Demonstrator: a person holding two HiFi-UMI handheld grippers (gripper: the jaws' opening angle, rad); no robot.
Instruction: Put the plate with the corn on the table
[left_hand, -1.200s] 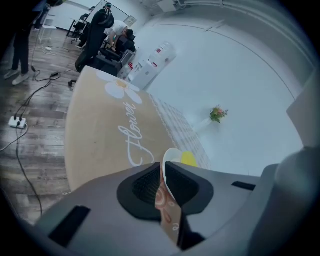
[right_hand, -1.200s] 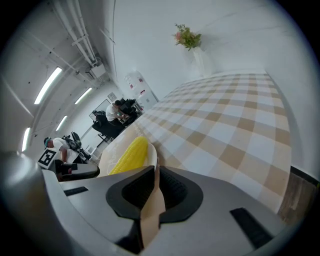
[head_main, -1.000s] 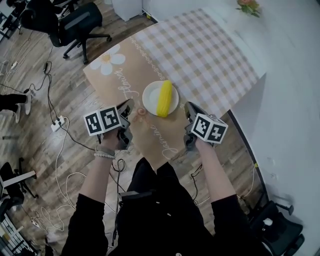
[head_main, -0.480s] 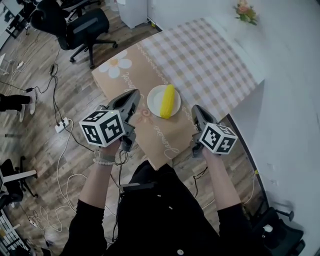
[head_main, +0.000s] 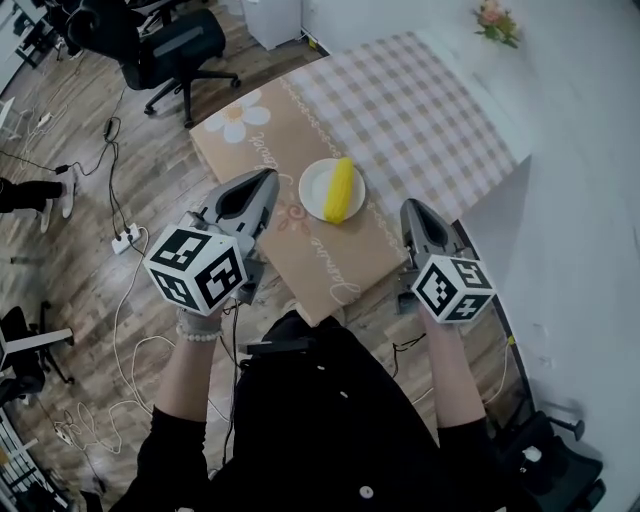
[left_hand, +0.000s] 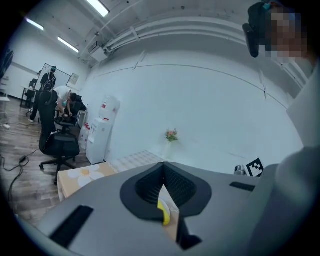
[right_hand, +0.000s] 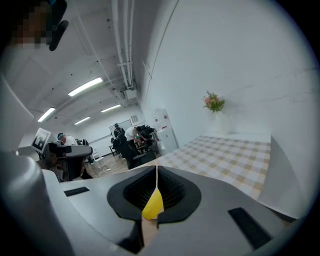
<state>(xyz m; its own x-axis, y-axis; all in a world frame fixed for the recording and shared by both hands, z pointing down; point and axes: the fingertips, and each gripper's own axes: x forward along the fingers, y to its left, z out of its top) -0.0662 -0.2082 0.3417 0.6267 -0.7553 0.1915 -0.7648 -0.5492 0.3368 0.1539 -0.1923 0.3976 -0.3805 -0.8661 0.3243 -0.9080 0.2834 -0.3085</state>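
Two hand-held grippers flank the plate, one on each side, and neither touches it. The left hand-held gripper (head_main: 262, 186) hangs just left of the plate. Its jaws are pressed together with nothing caught between them, as the left gripper view (left_hand: 163, 166) shows. The right hand-held gripper (head_main: 413, 210) sits to the plate's right and a little nearer the person. Its jaws are closed on nothing too, and they meet in a thin line in the right gripper view (right_hand: 156, 169). In each of those views a sliver of yellow shows through the gap behind the closed tips.

The plate (head_main: 311, 187) is small, round and white. It rests flat on the table (head_main: 420, 110), on the brown strip of the cloth near the edge closest to the person. One cob of corn (head_main: 342, 190) lies lengthwise on the plate's right half, with both ends reaching about to the rim.

Beyond the plate the cloth turns to a pale check. A printed daisy (head_main: 238, 115) lies beyond the plate to its left. Far past the plate, at the table's back corner against the white wall, is a small bunch of flowers (head_main: 495, 17). Left of the plate, off the table, a black office chair (head_main: 170, 45) stands on the wooden floor, with a power strip (head_main: 128, 240) and loose cables nearer by. A white water dispenser (left_hand: 102, 131) and a few people at desks (left_hand: 55, 92) show in the room's far end.
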